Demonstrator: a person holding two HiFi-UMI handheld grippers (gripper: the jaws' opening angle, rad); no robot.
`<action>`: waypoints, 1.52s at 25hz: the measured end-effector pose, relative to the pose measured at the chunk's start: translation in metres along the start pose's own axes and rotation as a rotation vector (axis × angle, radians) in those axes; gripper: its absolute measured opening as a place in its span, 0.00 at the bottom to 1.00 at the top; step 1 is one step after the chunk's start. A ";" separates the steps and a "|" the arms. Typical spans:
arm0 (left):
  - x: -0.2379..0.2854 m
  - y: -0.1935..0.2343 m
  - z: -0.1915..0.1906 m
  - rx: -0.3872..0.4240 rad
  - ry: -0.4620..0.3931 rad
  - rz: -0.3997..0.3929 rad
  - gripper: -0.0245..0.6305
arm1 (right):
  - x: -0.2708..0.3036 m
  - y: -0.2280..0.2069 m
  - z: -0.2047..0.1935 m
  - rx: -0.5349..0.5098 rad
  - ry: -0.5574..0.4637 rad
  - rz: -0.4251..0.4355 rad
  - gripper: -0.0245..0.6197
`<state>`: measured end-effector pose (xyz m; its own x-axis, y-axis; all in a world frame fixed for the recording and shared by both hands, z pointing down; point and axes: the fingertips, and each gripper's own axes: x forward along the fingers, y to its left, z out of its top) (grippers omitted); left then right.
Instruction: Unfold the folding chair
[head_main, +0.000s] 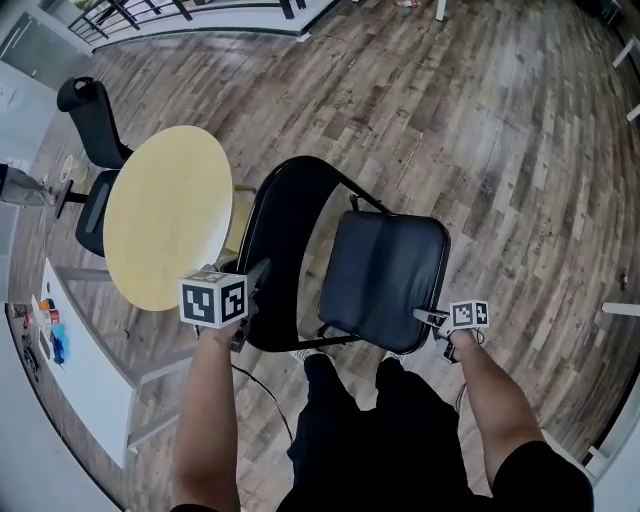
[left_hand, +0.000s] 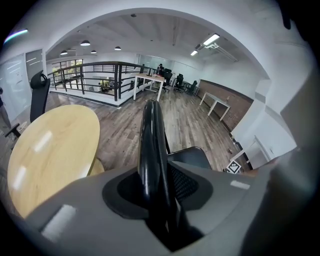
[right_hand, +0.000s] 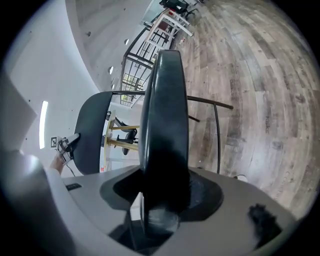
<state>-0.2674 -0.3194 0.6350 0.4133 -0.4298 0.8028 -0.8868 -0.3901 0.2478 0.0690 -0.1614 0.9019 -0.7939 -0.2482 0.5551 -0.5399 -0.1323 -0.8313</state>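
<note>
now left gripper (head_main: 257, 277) and right gripper (head_main: 426, 317), square-marked, clamp the folding chair (head_main: 380, 265).

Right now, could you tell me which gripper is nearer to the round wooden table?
Left. The left gripper grips the chair backrest right beside the table; the right gripper holds the seat on the far side.

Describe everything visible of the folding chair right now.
The folding chair is black, with a padded seat, a glossy curved backrest and a thin metal frame. It stands opened on the wood floor beside the round table. The left gripper grips the backrest edge, the right gripper the seat's near corner.
</note>
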 end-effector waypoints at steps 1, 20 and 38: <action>0.003 -0.001 -0.002 0.001 0.000 0.000 0.21 | -0.002 -0.009 -0.001 0.003 -0.005 0.002 0.37; 0.038 -0.028 -0.023 -0.032 -0.010 -0.037 0.22 | -0.017 -0.108 -0.003 0.016 -0.019 0.109 0.40; 0.059 -0.082 -0.032 -0.015 -0.013 -0.016 0.21 | -0.032 -0.169 -0.007 0.012 -0.061 0.128 0.43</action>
<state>-0.1767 -0.2869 0.6793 0.4296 -0.4345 0.7916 -0.8833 -0.3845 0.2684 0.1840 -0.1245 1.0249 -0.8376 -0.3212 0.4418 -0.4315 -0.1068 -0.8957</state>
